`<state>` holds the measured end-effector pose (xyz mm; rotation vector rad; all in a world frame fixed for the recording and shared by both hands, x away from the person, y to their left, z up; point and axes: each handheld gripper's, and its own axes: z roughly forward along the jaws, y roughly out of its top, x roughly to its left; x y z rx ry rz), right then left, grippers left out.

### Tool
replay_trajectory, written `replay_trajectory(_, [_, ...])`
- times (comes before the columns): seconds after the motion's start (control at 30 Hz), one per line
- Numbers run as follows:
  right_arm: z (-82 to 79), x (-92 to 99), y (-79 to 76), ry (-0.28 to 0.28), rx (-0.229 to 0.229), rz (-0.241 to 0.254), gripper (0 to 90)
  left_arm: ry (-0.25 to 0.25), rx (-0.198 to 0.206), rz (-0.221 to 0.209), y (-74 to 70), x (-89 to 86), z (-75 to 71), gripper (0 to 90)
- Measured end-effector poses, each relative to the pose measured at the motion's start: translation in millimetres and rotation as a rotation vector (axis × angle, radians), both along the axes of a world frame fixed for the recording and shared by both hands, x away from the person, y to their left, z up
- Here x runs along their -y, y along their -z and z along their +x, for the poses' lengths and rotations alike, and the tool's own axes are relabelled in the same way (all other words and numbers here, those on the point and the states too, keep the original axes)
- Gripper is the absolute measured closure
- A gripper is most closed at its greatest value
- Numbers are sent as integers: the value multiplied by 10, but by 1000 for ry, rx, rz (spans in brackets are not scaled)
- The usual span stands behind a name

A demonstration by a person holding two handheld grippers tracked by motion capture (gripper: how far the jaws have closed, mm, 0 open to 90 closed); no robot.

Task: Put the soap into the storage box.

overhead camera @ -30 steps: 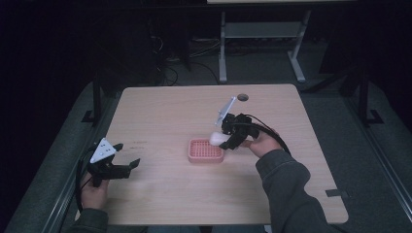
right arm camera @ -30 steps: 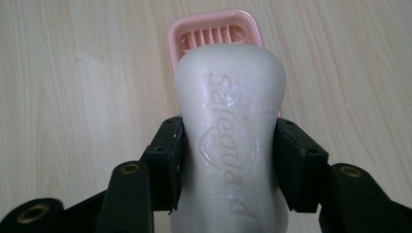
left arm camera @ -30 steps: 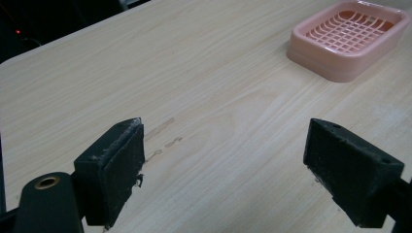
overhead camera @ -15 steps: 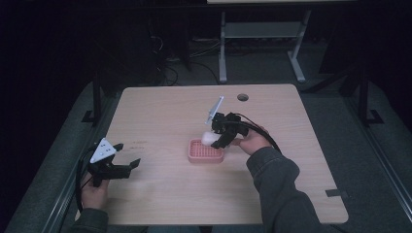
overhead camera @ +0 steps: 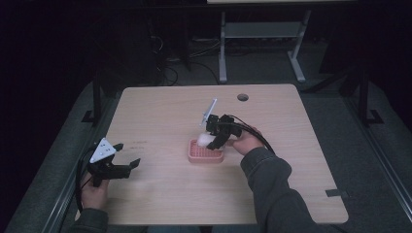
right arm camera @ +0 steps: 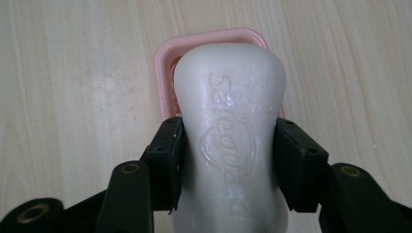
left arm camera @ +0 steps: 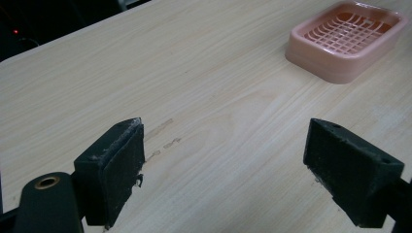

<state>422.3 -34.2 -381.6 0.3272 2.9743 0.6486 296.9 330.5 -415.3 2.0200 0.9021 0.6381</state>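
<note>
Setting: dim room with dark floor and a metal frame stand [overhead camera: 262,43] behind a pale wood-grain table [overhead camera: 160,111] with rounded corners and a round dark cable hole [overhead camera: 242,97] near its far edge.

Right gripper: right gripper [right arm camera: 228,145] has its two black jaws clamped on the sides of a white, waisted bar of soap [right arm camera: 231,126] with raised lettering; the pads press the bar at its narrow middle. In the high view the right gripper [overhead camera: 214,141] is tilted downward, the white bar at its tip.

Soap: held off the table, directly above the pink plastic soap dish [right arm camera: 167,63]; whether its far end touches the dish cannot be told. In the high view the soap [overhead camera: 203,140] sits over the dish's far edge.

Dish: rectangular, rounded corners, slatted grid floor, lying flat near the table's middle [overhead camera: 205,151]; the same dish [left arm camera: 347,41] appears empty at the upper right of the left gripper view.

Right hand: the hand [overhead camera: 245,141], in a grey sleeve [overhead camera: 272,189], grasps the gripper's body just right of the dish.

Left gripper: left gripper [left arm camera: 223,170] has its jaws spread wide with bare table between them; in the high view it [overhead camera: 127,165] sits low near the table's left front, well apart from the dish, its grey three-cornered plate [overhead camera: 103,150] on top.

Left hand: the hand [overhead camera: 93,193] holds it at the table's near left edge.
</note>
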Motion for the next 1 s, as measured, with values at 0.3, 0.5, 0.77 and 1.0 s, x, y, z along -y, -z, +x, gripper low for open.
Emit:
replay_trajectory(0.3, [71, -86, 136, 3, -23, -10, 483, -2, -1, -2, 0, 0, -1, 145])
replay_trajectory(0.5, [96, -148, 200, 0, -29, -10, 483, -2, 1, -4, -1, -4, -1, 145])
replay_trajectory(0.77, [126, -190, 264, -4, -45, -13, 483, -1, 0, -2, -2, -10, 0, 145])
replay_trajectory(1.0, [141, -194, 297, 1, -57, -18, 483, -1, 0, -2, -2, -9, 0, 145])
